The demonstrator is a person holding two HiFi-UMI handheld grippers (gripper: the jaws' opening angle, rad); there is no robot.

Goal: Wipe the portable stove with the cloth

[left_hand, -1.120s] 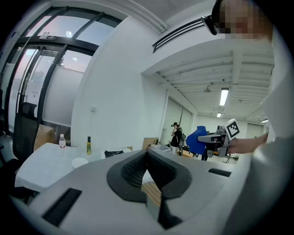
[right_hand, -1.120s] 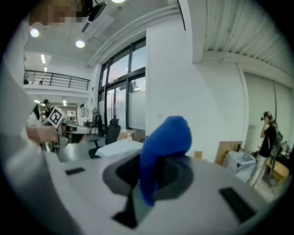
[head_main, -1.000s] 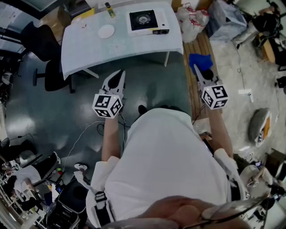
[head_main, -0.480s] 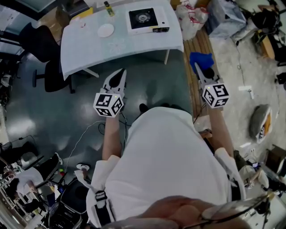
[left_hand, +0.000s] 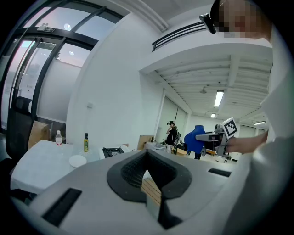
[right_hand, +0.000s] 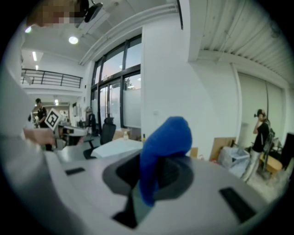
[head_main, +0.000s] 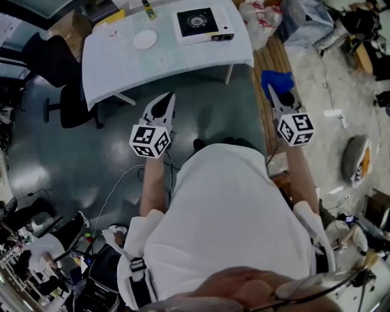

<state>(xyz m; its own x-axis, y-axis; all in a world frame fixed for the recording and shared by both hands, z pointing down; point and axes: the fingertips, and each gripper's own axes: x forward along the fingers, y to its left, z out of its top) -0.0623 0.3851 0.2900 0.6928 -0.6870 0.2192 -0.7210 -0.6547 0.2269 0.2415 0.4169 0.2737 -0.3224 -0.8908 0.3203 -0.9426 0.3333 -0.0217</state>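
The portable stove (head_main: 201,23) is white with a black burner and sits at the far right of a pale table (head_main: 122,67); the left gripper view shows the stove (left_hand: 112,151) small and far off. My left gripper (head_main: 167,99) is held over the floor short of the table, shut with nothing between its jaws (left_hand: 147,155). My right gripper (head_main: 273,92) is off the table's right end, shut on a blue cloth (head_main: 275,81). The cloth (right_hand: 164,142) bunches up over the jaws of the right gripper (right_hand: 151,176).
A white plate (head_main: 145,39) and a small bottle (head_main: 146,7) stand on the table left of the stove. Black office chairs (head_main: 55,61) are at the table's left. Plastic bags (head_main: 262,17) and clutter lie beyond the wooden strip (head_main: 274,58) at the right. A person stands in the background (right_hand: 261,137).
The table and stove have slid slightly up in the head view. Both grippers keep their poses. The cloth stays in the right gripper.
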